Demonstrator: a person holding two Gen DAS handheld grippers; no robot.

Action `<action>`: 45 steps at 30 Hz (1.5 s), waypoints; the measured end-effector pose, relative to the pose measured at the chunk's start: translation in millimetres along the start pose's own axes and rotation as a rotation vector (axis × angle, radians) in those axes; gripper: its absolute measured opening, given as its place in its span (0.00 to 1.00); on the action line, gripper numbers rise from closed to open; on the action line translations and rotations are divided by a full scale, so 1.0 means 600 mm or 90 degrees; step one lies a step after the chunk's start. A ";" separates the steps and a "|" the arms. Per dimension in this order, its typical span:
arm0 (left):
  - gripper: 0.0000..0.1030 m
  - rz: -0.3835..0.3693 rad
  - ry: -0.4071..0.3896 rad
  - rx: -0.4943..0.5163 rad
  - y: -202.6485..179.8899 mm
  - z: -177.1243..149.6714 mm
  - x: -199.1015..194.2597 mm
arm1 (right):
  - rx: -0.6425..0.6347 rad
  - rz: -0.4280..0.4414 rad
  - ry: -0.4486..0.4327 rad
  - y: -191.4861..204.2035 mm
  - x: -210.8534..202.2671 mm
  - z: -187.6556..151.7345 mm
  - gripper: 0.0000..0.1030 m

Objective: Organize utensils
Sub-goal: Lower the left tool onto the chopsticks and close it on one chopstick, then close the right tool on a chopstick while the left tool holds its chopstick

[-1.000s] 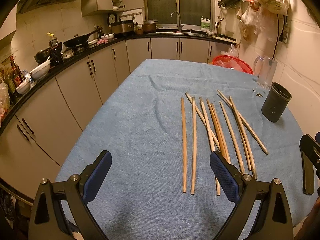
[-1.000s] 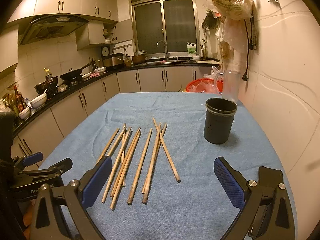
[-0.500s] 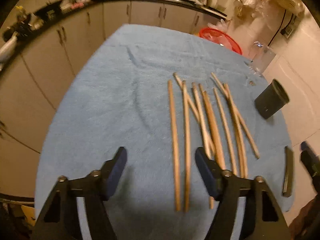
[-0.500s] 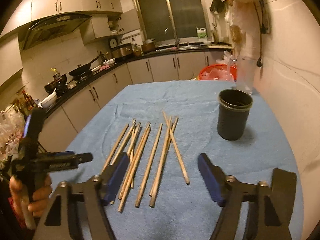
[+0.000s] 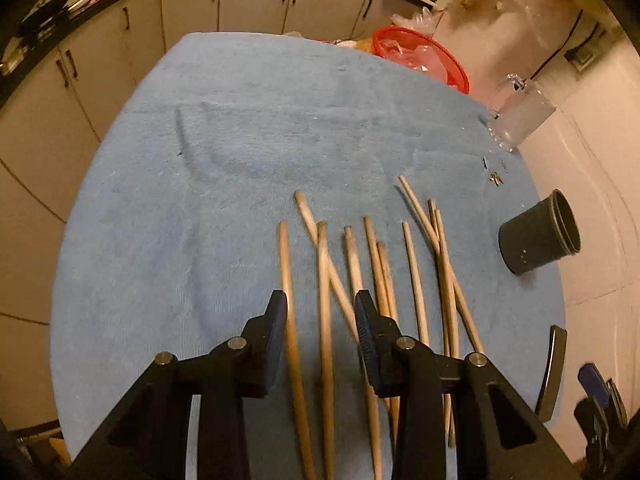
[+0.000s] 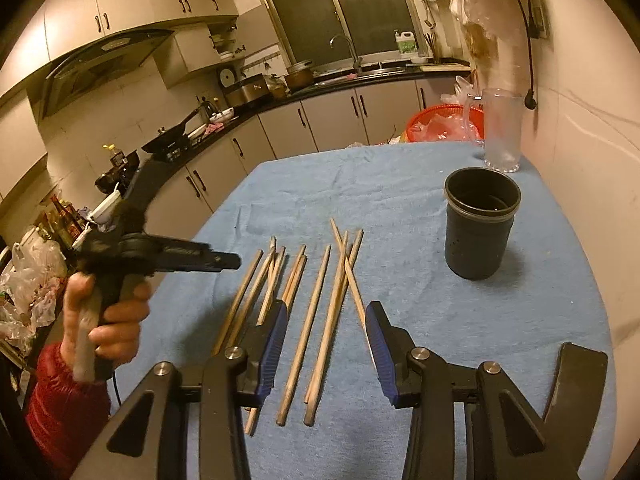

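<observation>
Beside chopsticks (image 6: 316,312): dark cup (image 6: 480,224), glass mug (image 6: 502,132).

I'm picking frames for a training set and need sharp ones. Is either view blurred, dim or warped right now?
Left wrist view: chopsticks smeared by motion blur, dim warm light, fisheye bending the blue cloth. Right wrist view: sharper, dark cup crisp with a soft shadow, left gripper slightly blurred.

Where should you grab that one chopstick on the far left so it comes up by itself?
Probably at its middle, coming straight down from above. The leftmost chopstick lies flat on the blue cloth with bare cloth on its left side, and the left gripper is already open over it. Set the jaws across the stick, because the next chopstick lies close on its right.
</observation>
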State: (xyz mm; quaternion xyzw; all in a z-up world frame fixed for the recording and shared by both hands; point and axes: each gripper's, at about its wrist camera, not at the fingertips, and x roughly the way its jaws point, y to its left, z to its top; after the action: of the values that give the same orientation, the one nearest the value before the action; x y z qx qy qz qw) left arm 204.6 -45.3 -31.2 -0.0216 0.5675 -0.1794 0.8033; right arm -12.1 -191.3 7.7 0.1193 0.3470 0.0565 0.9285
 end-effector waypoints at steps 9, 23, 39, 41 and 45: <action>0.20 0.034 0.050 0.007 -0.018 0.030 0.068 | 0.006 0.006 0.009 -0.009 0.008 0.002 0.43; 0.07 0.028 -0.015 0.000 -0.004 -0.020 -0.004 | 0.040 0.069 0.130 -0.015 0.138 0.069 0.43; 0.07 -0.003 -0.027 -0.008 0.035 -0.021 -0.032 | 0.071 -0.020 0.246 -0.047 0.359 0.147 0.28; 0.07 -0.004 -0.025 -0.008 0.037 -0.019 -0.027 | 0.073 -0.014 0.254 -0.052 0.368 0.145 0.25; 0.07 -0.002 -0.025 -0.010 0.035 -0.014 -0.022 | 0.063 -0.004 0.262 -0.047 0.385 0.143 0.09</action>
State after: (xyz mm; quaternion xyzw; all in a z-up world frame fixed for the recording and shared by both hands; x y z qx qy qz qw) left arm 198.4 -20.1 -27.5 -0.0324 0.5532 -0.1758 0.8136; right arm 218.7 -191.0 -82.5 0.1494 0.5323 0.0596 0.8311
